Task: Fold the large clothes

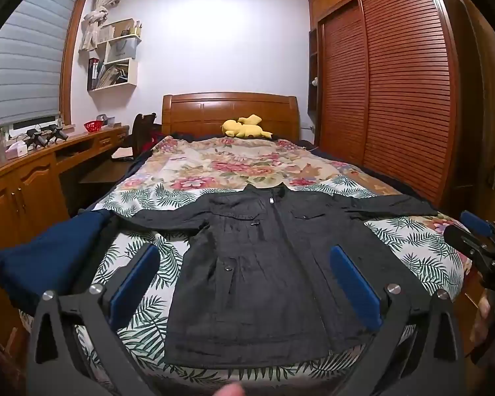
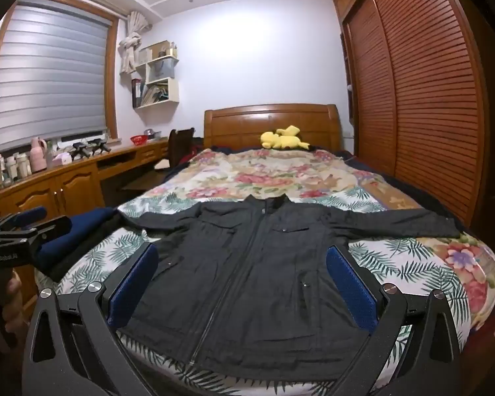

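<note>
You've got the dark grey zip-front jacket (image 1: 264, 264) spread flat, front up, across the foot of the bed with the leaf-and-flower printed cover (image 1: 142, 198), collar toward the wooden headboard (image 1: 229, 109), both sleeves stretched out sideways, and nothing folded yet, so I'd call this the very start of the fold. Your left gripper (image 1: 246, 283) hovers above the hem end with its blue-padded fingers (image 1: 353, 283) spread wide and holding nothing; your right gripper (image 2: 242, 285) is the same, fingers (image 2: 349, 283) wide apart and empty over the jacket's lower half. To your left, a folded navy blue garment (image 1: 46, 257) lies at the bed's edge, touching or just beside the jacket's left sleeve end; I can't tell which. Far off by the headboard sits a yellow plush toy (image 1: 246, 127), well clear of the work. My read on the next move: bring each gripper out to a sleeve or side edge, pinch one layer cleanly, and carry it inward over the chest without dragging the body askew
</note>
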The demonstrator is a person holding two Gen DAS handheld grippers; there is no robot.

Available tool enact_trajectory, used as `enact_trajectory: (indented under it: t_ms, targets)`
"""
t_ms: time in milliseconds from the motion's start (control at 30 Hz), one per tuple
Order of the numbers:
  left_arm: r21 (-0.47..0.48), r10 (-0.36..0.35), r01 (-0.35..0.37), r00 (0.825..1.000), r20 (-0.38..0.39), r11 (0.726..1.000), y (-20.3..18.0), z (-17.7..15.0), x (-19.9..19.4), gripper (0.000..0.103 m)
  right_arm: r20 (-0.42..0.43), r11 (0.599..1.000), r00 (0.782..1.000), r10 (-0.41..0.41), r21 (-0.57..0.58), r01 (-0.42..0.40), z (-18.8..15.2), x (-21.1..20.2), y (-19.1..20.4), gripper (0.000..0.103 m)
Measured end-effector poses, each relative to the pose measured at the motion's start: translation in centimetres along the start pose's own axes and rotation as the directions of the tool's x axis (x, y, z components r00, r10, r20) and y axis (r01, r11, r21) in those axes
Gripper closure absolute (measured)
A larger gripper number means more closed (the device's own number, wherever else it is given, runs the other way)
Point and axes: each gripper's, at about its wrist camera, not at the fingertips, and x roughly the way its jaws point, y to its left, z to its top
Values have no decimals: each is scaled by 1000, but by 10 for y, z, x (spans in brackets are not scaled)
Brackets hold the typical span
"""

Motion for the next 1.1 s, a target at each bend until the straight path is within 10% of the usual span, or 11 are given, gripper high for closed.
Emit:
enact_trajectory:
  t_ms: [1100]
  targets:
    - [17, 4, -4, 1000, 14, 1000, -6, 7, -16, 0, 7, 1000, 1000, 5, -7, -5, -1, -2, 2, 0]
